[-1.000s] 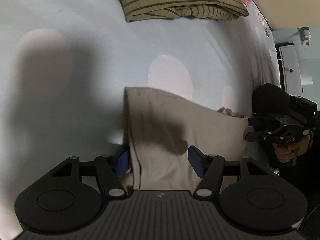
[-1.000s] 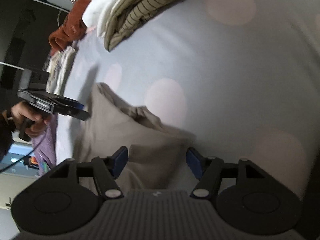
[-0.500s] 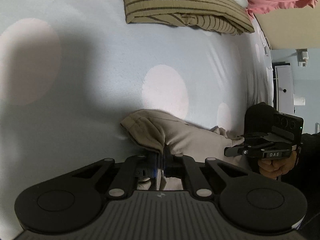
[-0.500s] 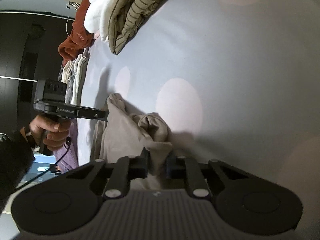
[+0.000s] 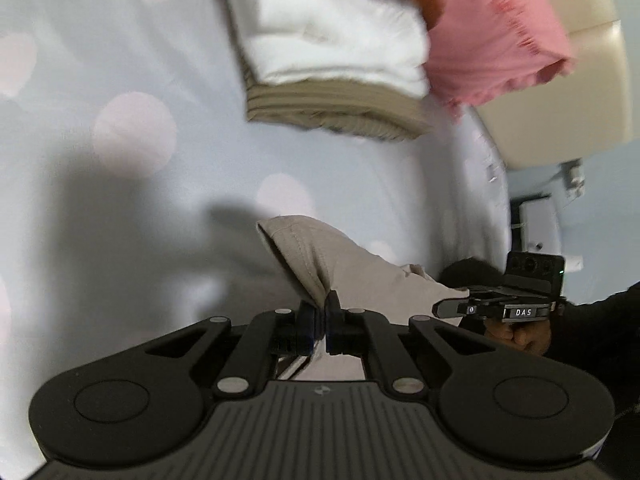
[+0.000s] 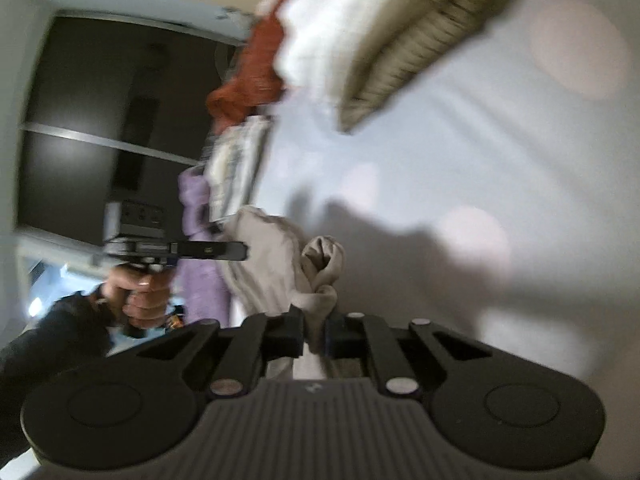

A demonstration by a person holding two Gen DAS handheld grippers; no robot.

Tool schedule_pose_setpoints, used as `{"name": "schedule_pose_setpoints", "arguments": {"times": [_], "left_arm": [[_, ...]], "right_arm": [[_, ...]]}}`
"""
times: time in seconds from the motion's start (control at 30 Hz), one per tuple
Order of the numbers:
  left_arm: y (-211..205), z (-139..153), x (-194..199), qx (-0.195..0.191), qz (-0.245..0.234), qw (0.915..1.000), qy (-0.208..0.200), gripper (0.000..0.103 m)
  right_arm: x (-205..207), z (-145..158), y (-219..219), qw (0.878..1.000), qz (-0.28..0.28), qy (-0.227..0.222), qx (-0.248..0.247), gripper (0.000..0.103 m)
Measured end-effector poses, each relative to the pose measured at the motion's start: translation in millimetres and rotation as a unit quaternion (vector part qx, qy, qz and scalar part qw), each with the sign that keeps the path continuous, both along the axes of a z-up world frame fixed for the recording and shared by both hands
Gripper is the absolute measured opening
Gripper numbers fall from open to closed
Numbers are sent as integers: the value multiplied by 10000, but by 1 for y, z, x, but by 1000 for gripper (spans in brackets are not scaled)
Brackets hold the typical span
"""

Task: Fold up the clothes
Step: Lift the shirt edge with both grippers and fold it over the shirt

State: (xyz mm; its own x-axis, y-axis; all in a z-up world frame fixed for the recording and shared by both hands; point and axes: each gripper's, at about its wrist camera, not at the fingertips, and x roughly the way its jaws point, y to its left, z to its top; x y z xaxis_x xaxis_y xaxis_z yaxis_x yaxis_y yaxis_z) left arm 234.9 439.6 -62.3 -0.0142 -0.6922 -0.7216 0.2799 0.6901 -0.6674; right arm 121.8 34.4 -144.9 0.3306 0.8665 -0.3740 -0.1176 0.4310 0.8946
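matt beige cloth garment (image 5: 344,264); matt black plastic tongs (image 5: 319,322).

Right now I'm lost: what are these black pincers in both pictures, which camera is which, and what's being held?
There is no robot: a person holds a handheld two-finger gripper in each hand, each with its own camera looking along the fingers. In the left wrist view, the left gripper is shut on a beige garment. In the right wrist view, the right gripper is closing on a bunched edge of that garment. They work over a pale spotted sheet. Farther back sits a stack of folded clothes, white over striped, beside a pink piece.
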Motion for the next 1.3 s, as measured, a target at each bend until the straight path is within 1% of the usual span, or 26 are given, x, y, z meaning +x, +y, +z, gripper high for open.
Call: {"name": "schedule_pose_setpoints", "arguments": {"times": [0.1,0.23,0.3,0.4,0.5,0.6,0.67,0.73,0.83,0.9,0.93,1.0,1.07,1.13,1.23,1.3], "left_arm": [[6,34,-32,-228,243,9988,-350,2],[8,87,-82,-218,425,9950,-875,2],[10,115,-109,-239,572,9909,-1194,2],[14,157,-151,-368,899,9807,-1699,2],[16,193,-195,-433,1219,9673,-2182,2],[12,223,-242,-447,1467,9529,-2616,2],[2,238,-273,-373,1548,9451,-2854,2],[-7,252,-304,-298,1628,9366,-3090,3],[-24,268,-352,-285,1847,9204,-3435,2],[-34,273,-380,-335,1964,9127,-3567,2],[-37,273,-392,-356,2002,9110,-3588,2],[-42,272,-413,-391,2072,9082,-3615,2],[-45,267,-431,-408,2138,9074,-3595,2],[-47,260,-443,-421,2204,9080,-3539,2],[-49,251,-457,-244,2260,9084,-3508,2],[-47,245,-467,-145,2343,9067,-3504,2]], "right_arm": [[-7,32,-2,9981,317,-535,49,10],[-14,71,-8,9922,616,-1079,27,10],[-15,96,-10,9864,797,-1433,-66,10],[-15,137,-11,9746,1119,-1934,-128,10],[-17,188,-12,9555,1525,-2519,-163,10],[-25,244,-14,9303,1971,-3080,-292,10],[-33,279,-16,9128,2241,-3393,-377,10],[-42,309,-17,8982,2508,-3584,-450,10],[-63,343,-19,8817,2894,-3698,-466,10],[-78,356,-24,8761,3046,-3706,-480,10],[-85,360,-25,8756,3119,-3656,-491,10],[-96,361,-28,8786,3217,-3494,-499,10],[-106,357,-31,8815,3335,-3308,-474,10],[-113,350,-29,8807,3470,-3184,-503,10],[-120,338,-22,8782,3691,-2989,-566,10],[-121,330,-12,8748,3832,-2899,-618,10]]}}
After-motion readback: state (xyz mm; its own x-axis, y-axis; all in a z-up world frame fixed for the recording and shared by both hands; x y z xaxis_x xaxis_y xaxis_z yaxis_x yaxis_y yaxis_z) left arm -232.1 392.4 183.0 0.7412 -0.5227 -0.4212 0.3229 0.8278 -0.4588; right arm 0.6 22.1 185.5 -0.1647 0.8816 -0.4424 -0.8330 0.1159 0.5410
